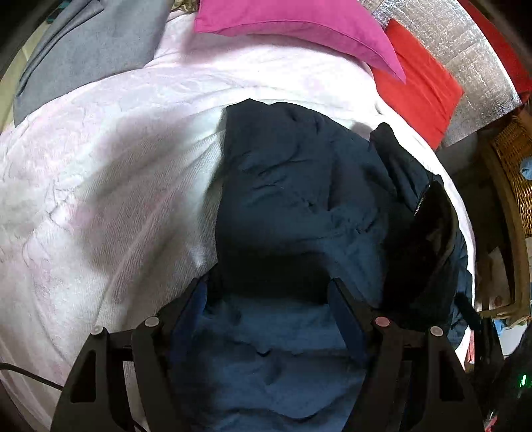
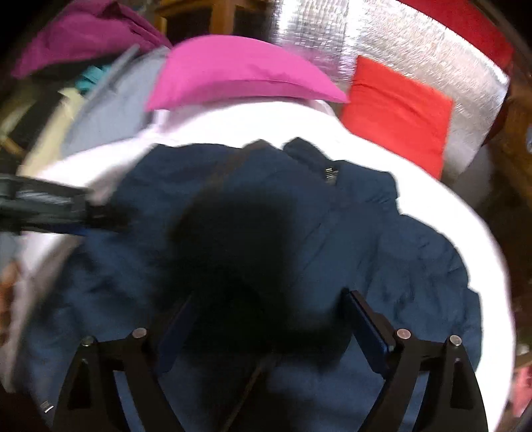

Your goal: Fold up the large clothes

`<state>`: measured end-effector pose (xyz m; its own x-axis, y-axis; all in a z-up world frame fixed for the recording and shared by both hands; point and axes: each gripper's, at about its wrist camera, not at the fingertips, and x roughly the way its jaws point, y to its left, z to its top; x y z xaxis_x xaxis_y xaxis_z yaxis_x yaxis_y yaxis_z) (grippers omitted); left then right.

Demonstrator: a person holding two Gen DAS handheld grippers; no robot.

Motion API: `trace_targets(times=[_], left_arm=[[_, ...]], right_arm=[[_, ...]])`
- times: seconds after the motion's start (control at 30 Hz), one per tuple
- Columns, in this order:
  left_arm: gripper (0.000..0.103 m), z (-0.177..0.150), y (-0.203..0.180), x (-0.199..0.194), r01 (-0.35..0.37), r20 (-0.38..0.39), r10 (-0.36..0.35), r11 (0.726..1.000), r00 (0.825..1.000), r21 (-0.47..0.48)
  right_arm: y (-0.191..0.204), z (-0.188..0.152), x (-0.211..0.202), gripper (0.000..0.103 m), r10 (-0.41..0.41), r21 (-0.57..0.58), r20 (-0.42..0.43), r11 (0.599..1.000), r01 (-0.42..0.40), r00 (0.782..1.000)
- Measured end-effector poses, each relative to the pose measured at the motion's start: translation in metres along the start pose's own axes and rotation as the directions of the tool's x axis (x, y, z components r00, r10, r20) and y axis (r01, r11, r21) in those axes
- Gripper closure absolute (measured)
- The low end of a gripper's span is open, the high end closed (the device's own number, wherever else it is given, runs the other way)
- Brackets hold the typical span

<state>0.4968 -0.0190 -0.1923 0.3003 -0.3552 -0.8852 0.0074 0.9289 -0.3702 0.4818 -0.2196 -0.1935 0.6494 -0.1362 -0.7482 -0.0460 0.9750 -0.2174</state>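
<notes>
A dark navy padded jacket (image 1: 299, 186) lies spread on the white bed cover (image 1: 109, 186), its zipped collar and black hood (image 1: 422, 232) at the right. My left gripper (image 1: 266, 289) hovers over the jacket's near part, open, the fabric lying under the gap and neither pad pressing it. The right wrist view is blurred. There the jacket (image 2: 382, 252) fills the middle, with a black furry patch (image 2: 232, 259) below my right gripper (image 2: 267, 297), which stands open above it. The left gripper (image 2: 50, 206) reaches in from the left edge of that view.
A pink pillow (image 1: 292, 23) and a red pillow (image 1: 415, 79) lie at the bed's far end against a silver quilted panel (image 1: 465, 50). A grey garment (image 1: 86, 50) sits far left, a purple one (image 2: 83, 30) beyond it. A wicker basket (image 1: 515, 159) stands off the right edge.
</notes>
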Motion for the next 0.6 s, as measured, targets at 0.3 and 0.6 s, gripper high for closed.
trace_targets(times=[0.3, 0.6], left_arm=[[0.027, 0.003, -0.009, 0.005, -0.033, -0.002, 0.033, 0.999, 0.999, 0.003], [0.027, 0.007, -0.017, -0.001, -0.010, 0.025, 0.010, 1.000, 1.000, 0.005]], right_arm=[[-0.148, -0.061, -0.022, 0.014, 0.208, 0.632, 0.234, 0.710, -0.310, 0.950], [-0.227, -0.154, -0.005, 0.014, 0.327, 0.797, 0.485, 0.219, -0.564, 0.812]])
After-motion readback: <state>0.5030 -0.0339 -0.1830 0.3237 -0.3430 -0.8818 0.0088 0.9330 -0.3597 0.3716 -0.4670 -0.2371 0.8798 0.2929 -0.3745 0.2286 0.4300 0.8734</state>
